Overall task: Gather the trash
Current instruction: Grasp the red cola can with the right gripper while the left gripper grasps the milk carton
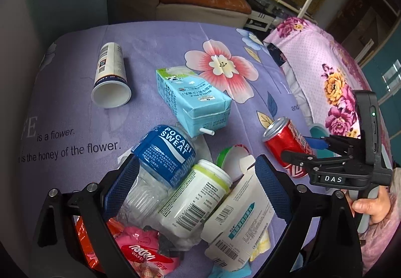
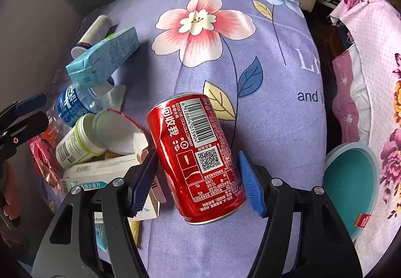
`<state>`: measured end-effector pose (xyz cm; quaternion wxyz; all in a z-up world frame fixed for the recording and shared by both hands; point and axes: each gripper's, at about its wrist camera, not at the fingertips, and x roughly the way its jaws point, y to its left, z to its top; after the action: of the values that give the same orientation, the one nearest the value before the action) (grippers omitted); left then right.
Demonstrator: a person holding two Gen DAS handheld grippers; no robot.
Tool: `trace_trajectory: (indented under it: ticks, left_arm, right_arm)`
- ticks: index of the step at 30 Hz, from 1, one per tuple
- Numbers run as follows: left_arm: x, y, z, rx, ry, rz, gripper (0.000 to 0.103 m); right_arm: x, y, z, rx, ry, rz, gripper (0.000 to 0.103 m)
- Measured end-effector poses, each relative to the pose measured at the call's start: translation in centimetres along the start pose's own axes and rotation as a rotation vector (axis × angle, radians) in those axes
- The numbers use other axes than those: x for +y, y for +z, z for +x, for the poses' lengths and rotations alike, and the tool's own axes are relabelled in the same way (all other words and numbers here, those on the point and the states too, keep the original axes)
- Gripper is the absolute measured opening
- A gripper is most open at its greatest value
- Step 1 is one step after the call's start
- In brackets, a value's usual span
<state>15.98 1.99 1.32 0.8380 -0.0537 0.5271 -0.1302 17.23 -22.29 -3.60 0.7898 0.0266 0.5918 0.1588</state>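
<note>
Your right gripper (image 2: 198, 179) straddles the red can (image 2: 198, 155), pads beside it, not clearly pressing. Your left gripper (image 1: 198, 187) hangs spread over the trash pile (image 1: 190, 202). The carton (image 1: 191, 100) lies at 12 o'clock.

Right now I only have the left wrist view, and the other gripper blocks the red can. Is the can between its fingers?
Observer: Yes. The can lies on its side between the right gripper fingers; I cannot tell whether they press it.
Operator: Which side of the can faces up?
Observer: The side with the barcode and the square code.
Operator: What is the teal shape behind it?
Observer: A round teal bin, its open mouth towards the camera, beside the purple sheet.
</note>
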Motion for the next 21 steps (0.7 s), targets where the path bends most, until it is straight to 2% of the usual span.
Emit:
trace_trajectory:
  ticks: [9, 17, 19, 21]
  left_arm:
    - [0.0, 6.1, 3.3, 0.053, 0.038, -0.054, 0.093]
    - [0.4, 7.8, 8.0, 0.151, 0.099, -0.087, 0.092]
    - [0.6, 7.9, 8.8, 0.17, 0.099, -0.097, 0.071]
    - [0.6, 7.7, 9.1, 0.173, 0.096, -0.094, 0.059]
  right_arm:
    - [-1.5, 3.1, 0.0, -0.052, 0.011, 0.036, 0.062]
    - [-2.7, 4.2, 0.9, -0.052, 0.017, 0.05, 0.062]
    - [-3.0, 4.4, 1.3, -0.049, 0.015, 0.05, 0.062]
    - [-3.3, 4.6, 1.6, -0.047, 0.012, 0.054, 0.062]
